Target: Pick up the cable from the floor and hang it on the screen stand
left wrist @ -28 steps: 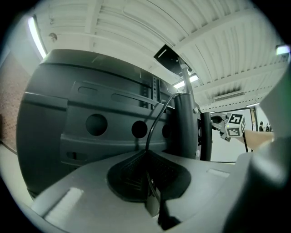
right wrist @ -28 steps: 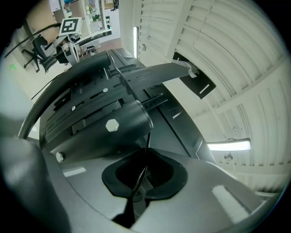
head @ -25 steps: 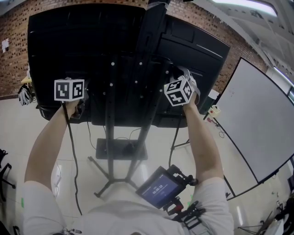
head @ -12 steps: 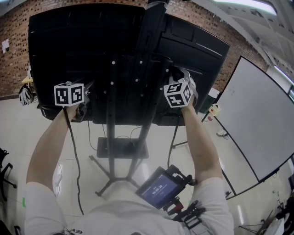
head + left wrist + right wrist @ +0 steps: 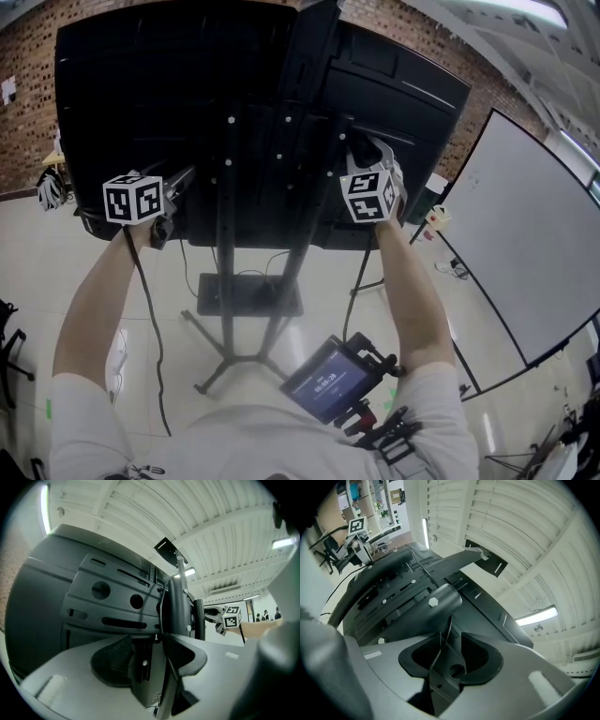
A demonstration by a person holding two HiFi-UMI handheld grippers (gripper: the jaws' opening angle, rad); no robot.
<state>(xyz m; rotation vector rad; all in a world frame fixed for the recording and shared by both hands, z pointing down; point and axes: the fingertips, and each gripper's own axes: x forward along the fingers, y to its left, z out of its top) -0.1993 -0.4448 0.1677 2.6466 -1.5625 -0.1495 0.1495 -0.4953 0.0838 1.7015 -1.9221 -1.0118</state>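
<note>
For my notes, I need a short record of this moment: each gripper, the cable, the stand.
Left gripper: open, jaws just opened, cable between them unpressed
Right gripper: open, jaws just opened, cable between them
Cable: at the screen stand, a length hanging beside the left arm
Screen stand: upright, carries the black screen

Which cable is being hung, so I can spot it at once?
Start at the back of the big black screen on its two-post stand. Left of the posts, a black cable drops from the screen's lower edge, past the person's left forearm, toward the floor. Unlike the rigid, thick posts beside it, it is hair-thin and slightly wavy.
</note>
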